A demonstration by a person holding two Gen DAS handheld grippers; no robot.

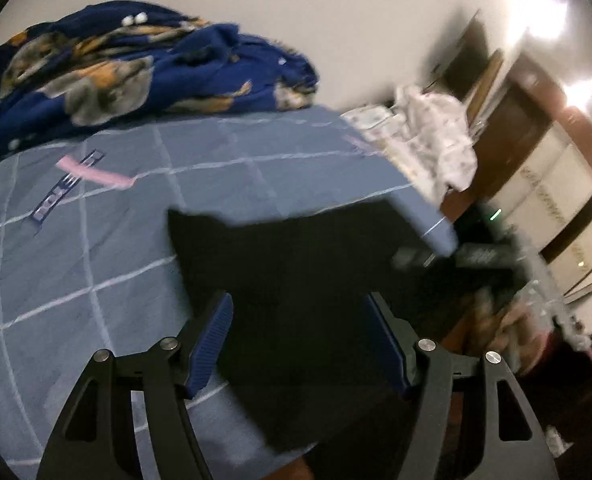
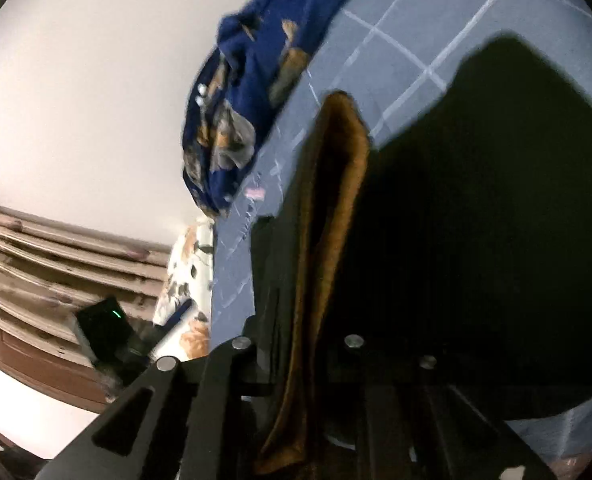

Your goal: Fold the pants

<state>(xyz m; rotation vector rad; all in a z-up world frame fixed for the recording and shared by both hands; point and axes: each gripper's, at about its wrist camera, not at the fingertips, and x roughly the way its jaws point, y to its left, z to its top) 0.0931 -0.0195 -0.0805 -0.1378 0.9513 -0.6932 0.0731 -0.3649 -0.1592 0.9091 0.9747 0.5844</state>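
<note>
Black pants [image 1: 296,248] lie spread on a blue checked bedsheet [image 1: 95,240], reaching to the bed's right edge. My left gripper [image 1: 299,300] hovers just over them. Its blue pads [image 1: 211,344] stand wide apart with nothing pressed between them. In the right wrist view my right gripper [image 2: 320,240] is shut on a raised fold of the pants [image 2: 476,220]. The fold's brown fleece lining [image 2: 336,180] sticks up between the fingers, which the fabric largely hides.
A crumpled dark blue patterned blanket [image 1: 135,60] is heaped at the far side of the bed. White patterned cloth [image 1: 436,136] hangs off the far right corner. A blurred black device with a green light [image 1: 492,240] is just past the right bed edge. Brown wooden furniture [image 2: 55,260] stands beside the bed.
</note>
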